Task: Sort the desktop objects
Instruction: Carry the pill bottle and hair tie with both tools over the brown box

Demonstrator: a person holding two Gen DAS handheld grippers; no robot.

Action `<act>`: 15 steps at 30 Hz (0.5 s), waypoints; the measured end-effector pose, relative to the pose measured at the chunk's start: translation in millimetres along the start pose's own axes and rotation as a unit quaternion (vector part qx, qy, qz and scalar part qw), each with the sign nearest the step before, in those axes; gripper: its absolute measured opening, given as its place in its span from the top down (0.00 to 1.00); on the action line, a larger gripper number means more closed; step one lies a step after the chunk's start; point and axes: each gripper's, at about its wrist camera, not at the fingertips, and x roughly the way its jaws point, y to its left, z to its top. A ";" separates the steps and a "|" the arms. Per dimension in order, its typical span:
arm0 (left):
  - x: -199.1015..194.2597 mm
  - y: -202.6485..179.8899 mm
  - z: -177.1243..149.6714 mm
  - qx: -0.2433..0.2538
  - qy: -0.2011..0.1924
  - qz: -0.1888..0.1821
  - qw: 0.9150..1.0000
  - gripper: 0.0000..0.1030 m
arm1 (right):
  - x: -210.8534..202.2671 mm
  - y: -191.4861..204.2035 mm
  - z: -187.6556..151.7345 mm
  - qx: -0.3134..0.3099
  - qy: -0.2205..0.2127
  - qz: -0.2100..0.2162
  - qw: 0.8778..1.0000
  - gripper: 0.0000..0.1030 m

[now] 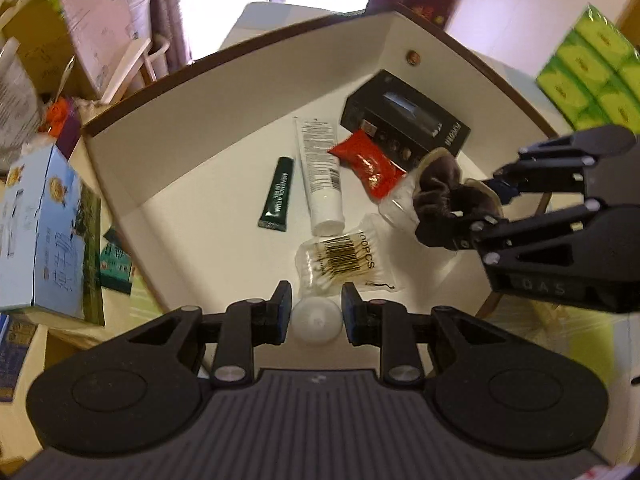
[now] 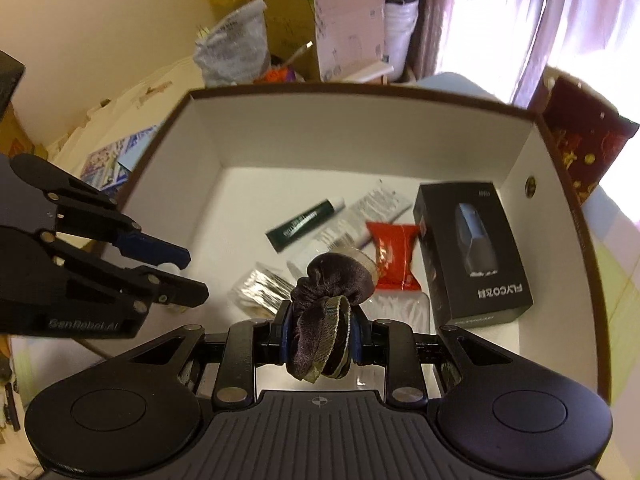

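Scrunchie (image 2: 334, 280), a dark velvet loop with a pale trimmed edge, is the thing in hand, and it hangs over the open white box (image 2: 208, 136). Starting at the left, the left claw (image 1: 314, 316) has its jaws apart either side of a small white ball-shaped object (image 1: 316, 322); whether they press it I cannot tell. Just ahead of that claw lies a clear bag of cotton swabs (image 1: 340, 260), then a dark green tube (image 1: 276, 194) and a white tube (image 1: 320, 172), with a red sachet (image 1: 366, 164) and a black carton (image 1: 404, 120) further right. The right claw (image 2: 318, 338) is clamped on the scrunchie's gathered fabric, most of the loop bulging free above the jaws. I judge it light, soft and squashy, not fragile, and grippy rather than slick. Pinching 1 bunched section, as here, seems the sound hold.
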 end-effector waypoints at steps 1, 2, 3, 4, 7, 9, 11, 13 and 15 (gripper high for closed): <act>2.7 -0.6 1.0 0.002 0.005 0.000 1.000 0.79 | 1.9 0.1 0.2 0.002 0.003 0.000 1.000 0.76; 5.9 -1.4 1.0 0.004 0.009 -0.003 1.000 0.78 | 4.0 -1.3 -0.6 0.004 0.006 0.001 1.000 0.76; 9.3 -1.6 1.5 0.005 0.014 -0.006 1.000 0.78 | 5.6 -1.4 -0.8 0.005 0.008 0.001 1.000 0.76; 12.2 -1.8 1.5 0.007 0.017 -0.006 1.000 0.79 | 6.8 -2.1 -0.9 0.006 0.010 0.000 1.000 0.76; 16.7 -3.9 1.3 0.022 0.021 -0.001 1.000 0.79 | 8.0 -4.4 -2.7 0.006 0.013 0.001 1.000 0.76; 19.0 -3.4 2.5 0.024 0.023 -0.002 0.999 0.79 | 8.6 -6.6 -3.8 0.010 0.014 0.000 1.000 0.76; 19.8 -3.1 3.2 0.024 0.023 -0.002 0.999 0.79 | 9.2 -8.8 -4.6 0.013 0.015 -0.001 1.000 0.76; 19.2 -3.2 3.5 0.026 0.023 -0.002 0.999 0.79 | 8.7 -9.7 -4.9 0.014 0.016 0.000 1.000 0.76; 18.5 -3.2 3.6 0.027 0.022 -0.002 0.999 0.79 | 8.1 -9.5 -4.8 0.014 0.016 0.002 1.000 0.76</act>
